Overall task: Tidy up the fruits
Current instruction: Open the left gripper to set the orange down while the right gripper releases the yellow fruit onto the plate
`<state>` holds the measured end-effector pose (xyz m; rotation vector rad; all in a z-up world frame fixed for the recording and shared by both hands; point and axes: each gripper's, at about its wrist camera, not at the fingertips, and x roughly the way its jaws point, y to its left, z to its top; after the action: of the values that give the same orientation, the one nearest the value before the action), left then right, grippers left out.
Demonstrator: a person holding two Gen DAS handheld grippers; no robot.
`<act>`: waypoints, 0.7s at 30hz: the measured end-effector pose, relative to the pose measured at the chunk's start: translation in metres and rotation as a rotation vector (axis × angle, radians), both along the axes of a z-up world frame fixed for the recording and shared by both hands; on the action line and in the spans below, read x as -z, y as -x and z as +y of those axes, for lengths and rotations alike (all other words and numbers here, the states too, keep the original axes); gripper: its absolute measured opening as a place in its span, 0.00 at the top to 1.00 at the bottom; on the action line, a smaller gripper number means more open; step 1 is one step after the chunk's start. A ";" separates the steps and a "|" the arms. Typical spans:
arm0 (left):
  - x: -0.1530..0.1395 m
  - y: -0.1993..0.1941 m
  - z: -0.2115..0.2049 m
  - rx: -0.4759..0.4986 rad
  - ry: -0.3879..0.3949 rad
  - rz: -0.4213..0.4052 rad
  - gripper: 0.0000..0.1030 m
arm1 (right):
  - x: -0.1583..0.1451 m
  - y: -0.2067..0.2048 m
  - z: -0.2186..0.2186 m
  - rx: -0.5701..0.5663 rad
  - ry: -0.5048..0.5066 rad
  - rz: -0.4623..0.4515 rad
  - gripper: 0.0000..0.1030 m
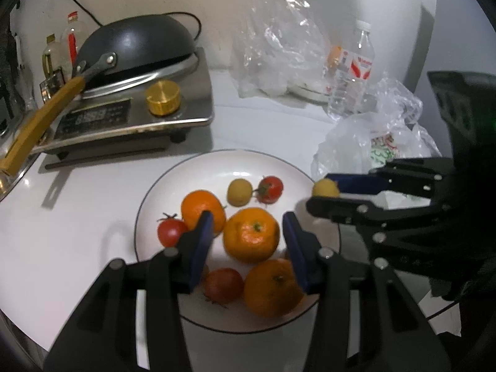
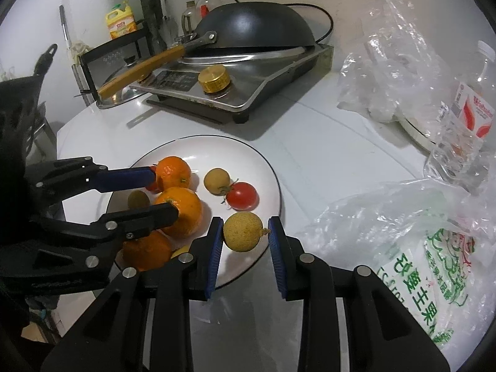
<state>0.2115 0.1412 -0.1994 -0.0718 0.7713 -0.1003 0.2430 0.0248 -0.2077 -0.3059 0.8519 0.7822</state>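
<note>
Longan [image 2: 242,232], small, round and tan, sits between the blue pads of the right tool [image 2: 246,232] just above the near rim of the white plate [image 2: 266,167]; the pads seem to touch it only at its sides, with its stem stub against the right pad, so the hold looks thin. In my judgement the main risk is that this hard, smooth ball slips or squirts out if the pads press off-centre, and then rolls over the rim onto the desk [image 2: 325,155] toward the crumpled plastic bag [image 2: 403,232] lying just beside the plate.

On the plate itself lie three mandarins, one of them central [image 1: 251,235], three tomatoes, one near the far side [image 1: 270,188], and a second longan [image 1: 239,192]. Round fruit packed this near will likely roll when nudged.

Left tool [image 1: 248,235] hangs spread wide with nothing in it, its pads either side of the central mandarin. Both tools crowd the same plate, so a collision between them, or a push that slides the plate on the smooth desk, seems possible. Beyond stand a stove with an upturned wok [image 1: 136,43] and a water bottle [image 1: 353,71], well apart.
</note>
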 end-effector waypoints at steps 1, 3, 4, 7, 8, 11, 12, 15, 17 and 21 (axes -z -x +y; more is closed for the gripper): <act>-0.001 0.001 0.001 -0.005 0.002 -0.004 0.54 | 0.001 0.000 0.003 -0.004 0.003 0.001 0.70; -0.004 0.004 0.005 -0.020 0.004 -0.017 0.54 | 0.004 -0.001 0.007 -0.009 0.003 0.007 0.70; -0.006 0.005 0.007 -0.027 0.000 -0.023 0.54 | 0.005 -0.001 0.008 -0.011 0.004 0.011 0.70; -0.007 0.009 0.011 -0.040 -0.003 -0.025 0.53 | 0.008 -0.003 0.013 -0.016 0.009 0.021 0.70; -0.008 0.010 0.012 -0.044 -0.004 -0.026 0.53 | 0.009 -0.003 0.014 -0.017 0.011 0.025 0.70; -0.009 0.015 0.014 -0.060 0.000 -0.032 0.52 | 0.010 -0.004 0.016 -0.017 0.010 0.033 0.70; -0.009 0.016 0.015 -0.066 0.000 -0.034 0.52 | 0.011 -0.004 0.016 -0.019 0.012 0.033 0.70; -0.010 0.018 0.016 -0.085 -0.005 -0.037 0.51 | 0.011 -0.005 0.016 -0.017 0.011 0.035 0.70; -0.012 0.020 0.017 -0.103 -0.006 -0.040 0.51 | 0.010 -0.005 0.015 -0.014 0.008 0.035 0.69; -0.017 0.024 0.016 -0.113 -0.007 -0.053 0.49 | 0.006 -0.002 0.013 -0.010 0.001 0.024 0.69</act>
<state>0.1876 0.1577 -0.1826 -0.1054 0.7135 0.0080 0.2453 0.0376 -0.2140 -0.3020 0.8741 0.7957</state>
